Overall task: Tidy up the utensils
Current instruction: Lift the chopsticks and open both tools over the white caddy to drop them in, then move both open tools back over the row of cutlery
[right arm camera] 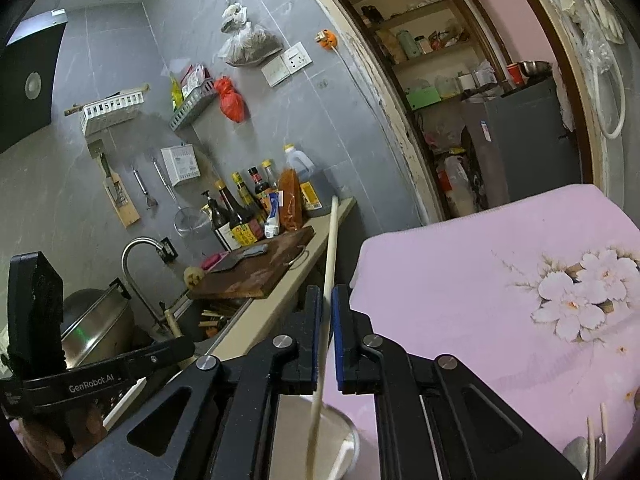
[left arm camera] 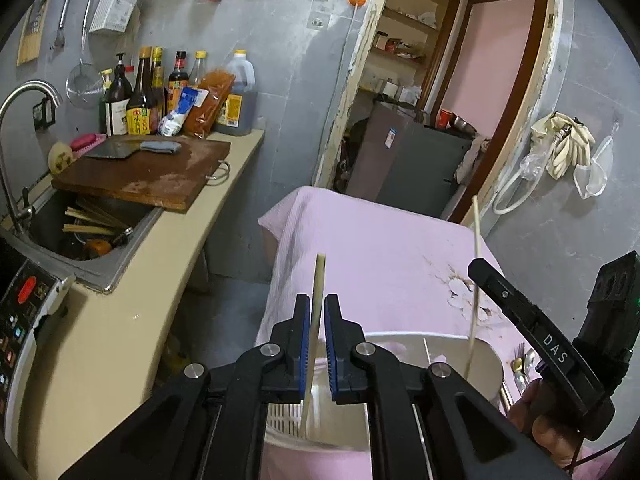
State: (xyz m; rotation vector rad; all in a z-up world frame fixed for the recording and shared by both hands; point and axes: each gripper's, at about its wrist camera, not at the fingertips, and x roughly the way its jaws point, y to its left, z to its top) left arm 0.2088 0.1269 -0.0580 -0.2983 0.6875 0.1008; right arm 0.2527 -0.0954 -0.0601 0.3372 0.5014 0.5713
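Observation:
My left gripper [left arm camera: 317, 306] is shut on a pale chopstick [left arm camera: 316, 320] that stands upright, its lower end inside a white utensil holder [left arm camera: 486, 354] on the pink cloth. My right gripper [right arm camera: 328, 300] is shut on a second chopstick [right arm camera: 331, 248], also upright, its lower end reaching down into the holder [right arm camera: 352, 444]. In the left wrist view the right gripper's body [left arm camera: 540, 336] shows at the right with its chopstick [left arm camera: 475, 280] standing in the holder. Spoons and chopsticks [right arm camera: 592, 452] lie on the cloth at the right.
A pink floral cloth [left arm camera: 380, 248] covers the table. To the left are a beige counter [left arm camera: 132, 304], a sink [left arm camera: 92, 228] with dishes, a wooden cutting board [left arm camera: 152, 176] with a cleaver, and sauce bottles [left arm camera: 160, 96]. An open doorway [left arm camera: 432, 92] lies behind.

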